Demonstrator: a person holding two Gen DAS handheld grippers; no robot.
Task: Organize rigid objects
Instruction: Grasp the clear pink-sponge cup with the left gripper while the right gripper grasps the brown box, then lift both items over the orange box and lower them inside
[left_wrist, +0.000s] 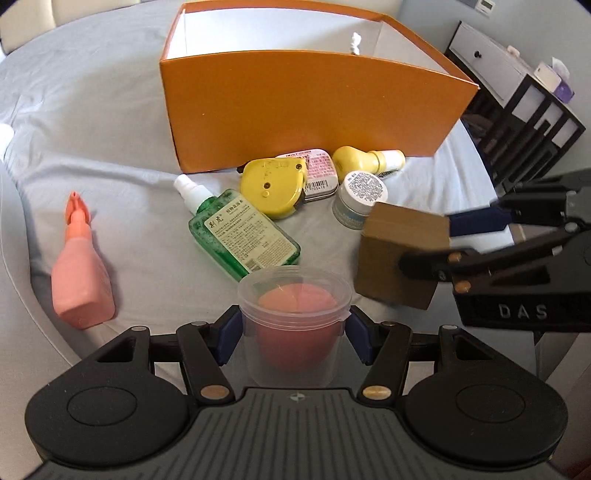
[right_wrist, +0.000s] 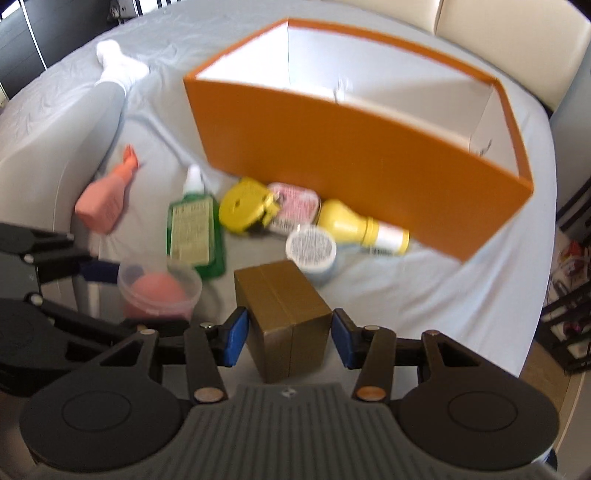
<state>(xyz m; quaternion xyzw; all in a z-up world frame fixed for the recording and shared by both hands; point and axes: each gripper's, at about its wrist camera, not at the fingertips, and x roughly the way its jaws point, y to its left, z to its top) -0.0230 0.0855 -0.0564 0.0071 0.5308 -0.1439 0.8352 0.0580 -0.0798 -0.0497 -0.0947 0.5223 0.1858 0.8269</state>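
My left gripper (left_wrist: 293, 334) is shut on a clear plastic cup (left_wrist: 293, 314) with a pink ball inside, held above the bed. My right gripper (right_wrist: 288, 332) is shut on a small brown box (right_wrist: 284, 310); the box also shows in the left wrist view (left_wrist: 400, 254), at the right. The open orange box (left_wrist: 306, 107) with white inside stands behind; it also shows in the right wrist view (right_wrist: 351, 147). In front of it lie a green spray bottle (left_wrist: 240, 232), a yellow tape measure (left_wrist: 273, 186), a pink tin (left_wrist: 317, 170), a yellow bottle (left_wrist: 365, 158) and a white jar (left_wrist: 360, 199).
A pink spray bottle (left_wrist: 81, 273) lies at the left on the grey sheet (left_wrist: 92, 129). A dark shelf unit (left_wrist: 524, 107) stands beyond the bed's right edge. A person's leg in a white sock (right_wrist: 118, 66) lies at the far left in the right wrist view.
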